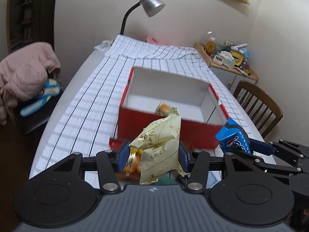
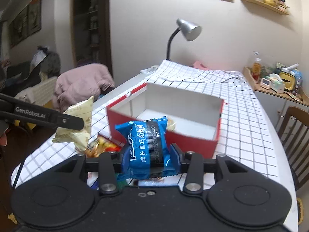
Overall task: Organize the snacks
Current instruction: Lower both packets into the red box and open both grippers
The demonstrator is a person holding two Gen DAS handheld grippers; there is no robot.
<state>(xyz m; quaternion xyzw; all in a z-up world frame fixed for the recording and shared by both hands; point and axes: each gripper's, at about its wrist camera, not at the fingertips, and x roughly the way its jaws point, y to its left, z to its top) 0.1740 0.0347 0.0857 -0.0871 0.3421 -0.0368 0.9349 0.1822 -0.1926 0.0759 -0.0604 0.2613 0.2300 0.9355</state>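
Observation:
My left gripper is shut on a pale yellow-green snack packet, held above the table just in front of the red box. My right gripper is shut on a blue snack packet, also in front of the red box. The box is open, white inside, with a small snack on its floor. The blue packet and right gripper show at the right in the left wrist view. The pale packet and left gripper show at the left in the right wrist view.
More snack packets lie on the checked cloth in front of the box. A desk lamp stands at the table's far end. A wooden chair is at the right, a pink coat at the left.

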